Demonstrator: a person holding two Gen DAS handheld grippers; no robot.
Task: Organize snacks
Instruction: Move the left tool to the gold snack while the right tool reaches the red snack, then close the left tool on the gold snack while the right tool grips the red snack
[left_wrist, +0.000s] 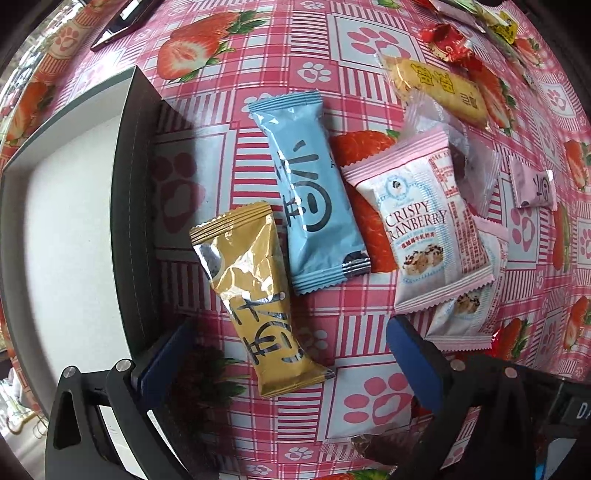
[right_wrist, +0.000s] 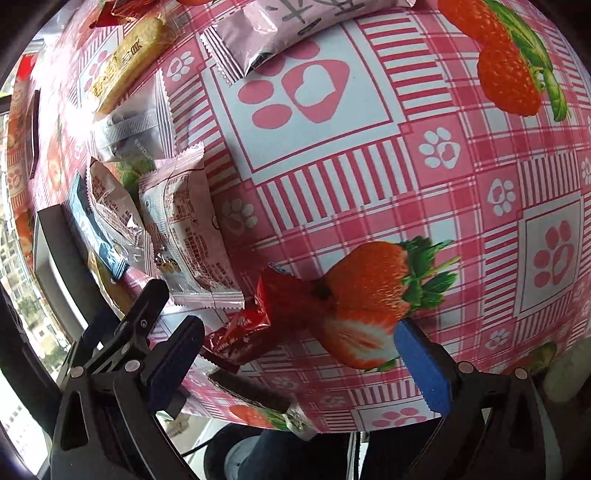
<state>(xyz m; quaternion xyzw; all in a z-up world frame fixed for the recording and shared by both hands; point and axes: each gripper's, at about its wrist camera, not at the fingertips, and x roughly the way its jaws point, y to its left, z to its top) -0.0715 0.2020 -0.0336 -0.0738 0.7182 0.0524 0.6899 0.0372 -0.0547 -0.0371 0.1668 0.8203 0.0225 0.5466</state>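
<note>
Left hand-held gripper (left_wrist: 291, 354) hangs w/ jaws wide apart, holding nothing, over the tabletop (left_wrist: 369, 44) w/ its pink plaid strawberry-and-paw-print cloth. The gold foil snack bar wrapper (left_wrist: 255, 299) lies flat between the blue-padded fingers, its lower end nearest them, touching neither pad. Just ahead lies a light blue foil snack bar wrapper (left_wrist: 314, 195), beside the gold one. Ahead-right sits a pink-and-white "Crispy Cranberry" packet (left_wrist: 424, 229), overlapping a second like packet under it. To the left of the gripper is a shallow black-walled box w/ white floor (left_wrist: 66, 206), nothing seen inside.

Right hand-held gripper (right_wrist: 299, 350) also gapes wide, grasping nothing. A red foil candy wrapper (right_wrist: 255, 321) lies just ahead of its left finger. A pale pink snack bar wrapper (right_wrist: 266, 40) lies far ahead.
</note>
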